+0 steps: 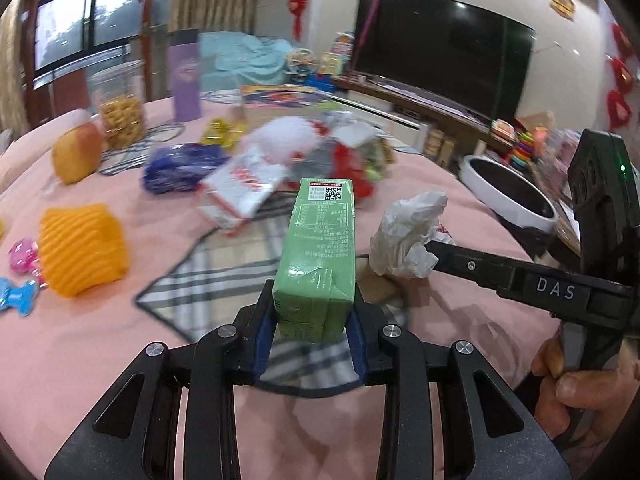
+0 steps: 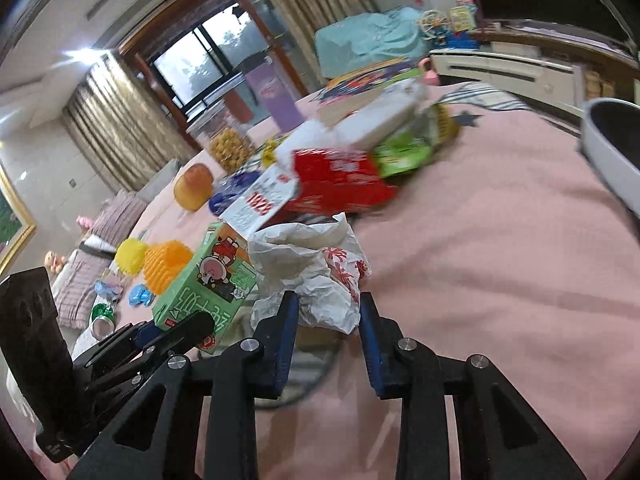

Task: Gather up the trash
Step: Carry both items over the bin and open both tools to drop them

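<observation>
Left claw [image 1: 312, 320] is clamped on the bottom end of a green drink carton [image 1: 320, 248], blue pads squeezing both sides, long axis pointing straight out ahead and away from the camera. Right claw [image 2: 328, 320] is bunched around a crumpled white wrapper [image 2: 316, 276] with red print; in the left view the tip looks pinched into the wad, though from its own camera there's a gap between the pads, so I'd call it a loose-ish grip. Both pieces of trash are lifted off the pink desk [image 1: 80, 340], just beside each other, carton on the left. A bit further out sits the rest of the pile: a red snack bag [image 2: 340, 180] and a blue wrapper [image 1: 180, 168], all blurry. The white bin [image 1: 512, 192] is off to the right past the wrapper, so the right hand looks nearer to it. I'd guess that one drops first.
</observation>
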Demonstrator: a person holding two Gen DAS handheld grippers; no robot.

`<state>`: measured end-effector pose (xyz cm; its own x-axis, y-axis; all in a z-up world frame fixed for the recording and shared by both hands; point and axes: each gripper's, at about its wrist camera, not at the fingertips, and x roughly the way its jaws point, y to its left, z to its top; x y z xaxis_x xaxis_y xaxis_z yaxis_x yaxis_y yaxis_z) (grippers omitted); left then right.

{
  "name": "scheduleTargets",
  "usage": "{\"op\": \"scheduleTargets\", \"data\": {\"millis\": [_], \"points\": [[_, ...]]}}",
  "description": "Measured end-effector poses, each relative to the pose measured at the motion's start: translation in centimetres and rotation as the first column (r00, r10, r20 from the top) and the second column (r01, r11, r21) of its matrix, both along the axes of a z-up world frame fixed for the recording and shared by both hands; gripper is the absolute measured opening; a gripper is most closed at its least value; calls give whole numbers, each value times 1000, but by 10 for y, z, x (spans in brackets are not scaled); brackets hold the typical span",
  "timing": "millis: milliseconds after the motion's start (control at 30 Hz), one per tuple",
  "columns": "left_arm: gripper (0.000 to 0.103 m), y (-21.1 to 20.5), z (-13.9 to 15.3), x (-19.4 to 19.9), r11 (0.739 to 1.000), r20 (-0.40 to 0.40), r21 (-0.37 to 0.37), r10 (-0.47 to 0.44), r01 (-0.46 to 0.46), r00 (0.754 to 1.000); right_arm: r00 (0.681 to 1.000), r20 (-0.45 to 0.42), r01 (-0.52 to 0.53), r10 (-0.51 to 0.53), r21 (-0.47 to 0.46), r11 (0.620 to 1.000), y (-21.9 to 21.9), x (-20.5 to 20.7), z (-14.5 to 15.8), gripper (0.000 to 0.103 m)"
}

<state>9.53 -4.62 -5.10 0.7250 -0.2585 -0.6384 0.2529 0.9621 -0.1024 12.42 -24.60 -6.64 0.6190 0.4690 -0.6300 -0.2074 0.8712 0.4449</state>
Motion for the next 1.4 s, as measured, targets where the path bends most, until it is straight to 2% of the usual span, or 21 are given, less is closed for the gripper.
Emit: {"op": "scheduleTargets", "data": {"millis": [500,933,1400], "points": [[30,-103,12,14,981,-3,35,-190,190,982,975,30,220,-220,4,976,-106,-27,16,30],[30,-164,27,33,959,7,54,-278,277,961,940,58,338,-337,-9,941,-167,-27,31,30],[30,-226,39,63,933,7,70,-354,353,935,903,51,428,-426,-56,902,-223,-5,41,30]]}}
